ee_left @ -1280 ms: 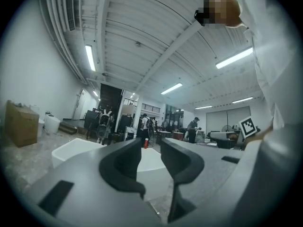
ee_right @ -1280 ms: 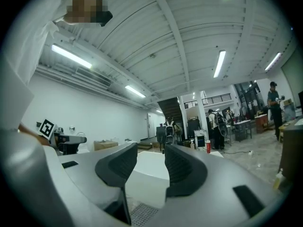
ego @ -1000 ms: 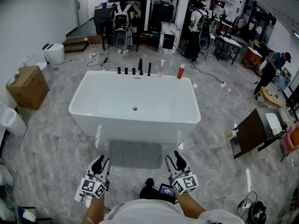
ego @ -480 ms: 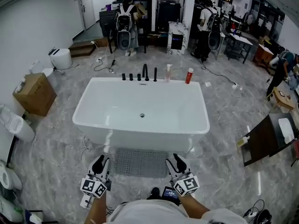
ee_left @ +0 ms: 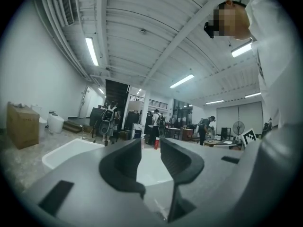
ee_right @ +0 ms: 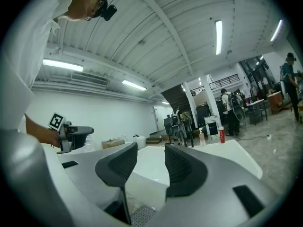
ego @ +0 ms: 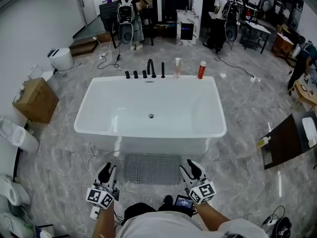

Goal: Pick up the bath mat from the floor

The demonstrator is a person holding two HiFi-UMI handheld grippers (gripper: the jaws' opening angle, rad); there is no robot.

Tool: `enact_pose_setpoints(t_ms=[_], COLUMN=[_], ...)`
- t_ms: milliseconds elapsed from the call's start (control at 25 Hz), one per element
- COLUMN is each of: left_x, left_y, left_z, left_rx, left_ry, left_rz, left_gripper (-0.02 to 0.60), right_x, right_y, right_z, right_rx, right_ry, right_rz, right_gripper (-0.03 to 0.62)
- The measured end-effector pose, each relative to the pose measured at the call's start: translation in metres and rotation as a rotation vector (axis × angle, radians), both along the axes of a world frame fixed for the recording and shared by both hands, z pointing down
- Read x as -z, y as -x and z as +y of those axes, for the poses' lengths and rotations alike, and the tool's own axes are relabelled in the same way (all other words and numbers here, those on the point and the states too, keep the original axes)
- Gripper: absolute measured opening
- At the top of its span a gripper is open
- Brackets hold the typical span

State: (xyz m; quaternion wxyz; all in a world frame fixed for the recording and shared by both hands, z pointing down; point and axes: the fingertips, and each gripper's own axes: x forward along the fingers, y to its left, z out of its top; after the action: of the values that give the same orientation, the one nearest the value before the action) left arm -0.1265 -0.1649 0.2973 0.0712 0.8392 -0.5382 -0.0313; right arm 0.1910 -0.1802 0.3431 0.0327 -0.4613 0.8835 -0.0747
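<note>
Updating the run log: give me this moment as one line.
phase: pre-grasp | bath mat: flat on floor beside bathtub, untouched | left tongs: open, empty | right tongs: open, empty

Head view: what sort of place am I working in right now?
Likely an open workshop hall with a mock bathroom: a freestanding bathtub and bath mat on the floor, work tables and people behind.

Grey perforated bath mat [ego: 151, 169] flat on floor
</note>
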Motion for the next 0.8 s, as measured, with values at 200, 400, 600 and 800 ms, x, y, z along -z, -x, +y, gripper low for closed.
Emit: enact_pose_setpoints(t_ms=[200, 400, 600, 800], left_x=[-0.019, -0.048, -0.07, -0.115], left_y=[0.001, 0.022, 0.049, 0.086], left_z=[-0.016, -0.03, -0.052, -0.065], left_rx=[-0.007, -0.009, -0.048, -0.06], left_ry=[0.045, 0.094, 0.129, 0.176], left_rz=[-0.014, -0.001, -0.002, -0.036], left_gripper=[0.13, 0.13, 0.132, 0.132], right_x=[-0.022, -0.051, -0.073, -0.117], right_y=[0.002, 0.01, 0.016, 0.024], right_z=[-0.019, -0.036, -0.047, -0.046], right_rx=[0.003, -0.013, -0.078, -0.111], right_ry=[0.049, 0.105, 0.164, 0.222], right_rz=[0.014, 0.036, 0.047, 0.105], right_gripper=[0.198, 0.198, 0.198, 0.198])
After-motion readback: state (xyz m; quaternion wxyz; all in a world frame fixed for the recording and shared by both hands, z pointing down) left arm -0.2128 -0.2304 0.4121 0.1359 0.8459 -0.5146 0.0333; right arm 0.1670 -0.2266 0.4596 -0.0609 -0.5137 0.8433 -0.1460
